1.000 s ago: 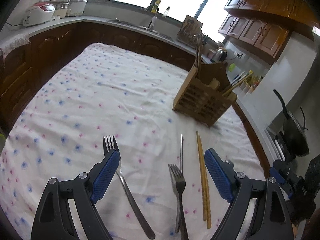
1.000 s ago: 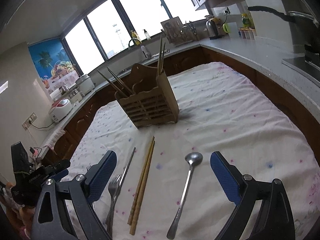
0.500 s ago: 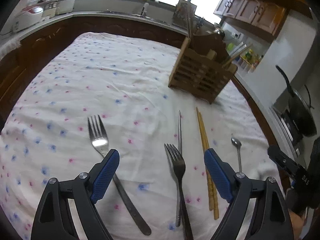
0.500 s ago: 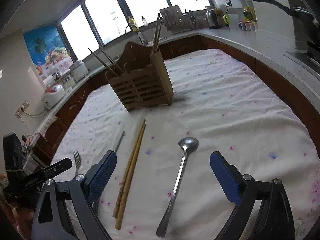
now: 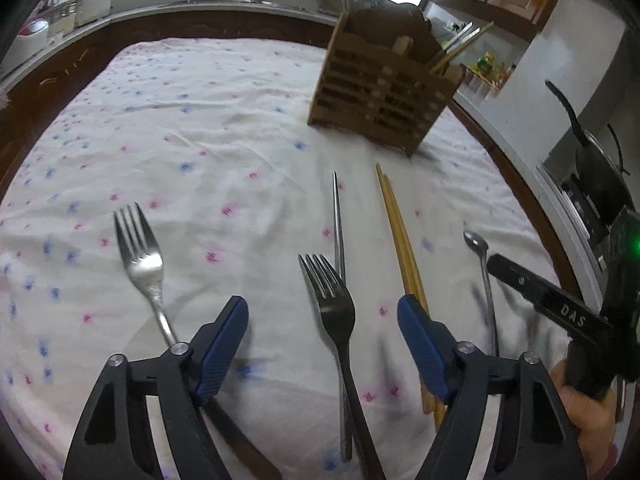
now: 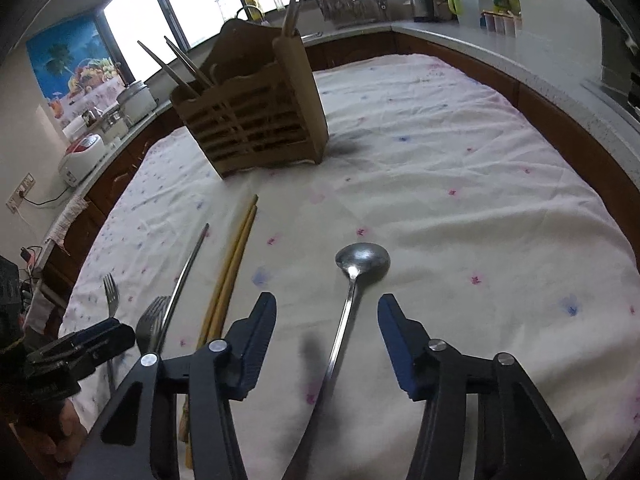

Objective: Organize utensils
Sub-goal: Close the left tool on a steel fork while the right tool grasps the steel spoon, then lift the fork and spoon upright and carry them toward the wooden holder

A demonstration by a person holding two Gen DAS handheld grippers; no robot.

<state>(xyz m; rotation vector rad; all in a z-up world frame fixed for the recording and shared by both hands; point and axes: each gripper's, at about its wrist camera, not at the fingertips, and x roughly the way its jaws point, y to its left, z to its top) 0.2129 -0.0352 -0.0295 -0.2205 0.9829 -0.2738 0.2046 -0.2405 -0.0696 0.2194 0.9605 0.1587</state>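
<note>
A wooden utensil holder stands upright on the flowered tablecloth with chopsticks in it. In front of it lie a shiny fork, a dark fork over a metal rod, a pair of wooden chopsticks and a metal spoon. My left gripper is open low over the dark fork, which lies between its fingers. My right gripper is open low over the spoon's handle.
The tablecloth covers a table ringed by dark wood counters. A rice cooker and pots stand on the left counter. A kettle and bottles stand at the back. A black pan sits at the right.
Both grippers have moved down and closer to the table. The left one now frames the dark fork. The right one now frames the spoon's handle.
</note>
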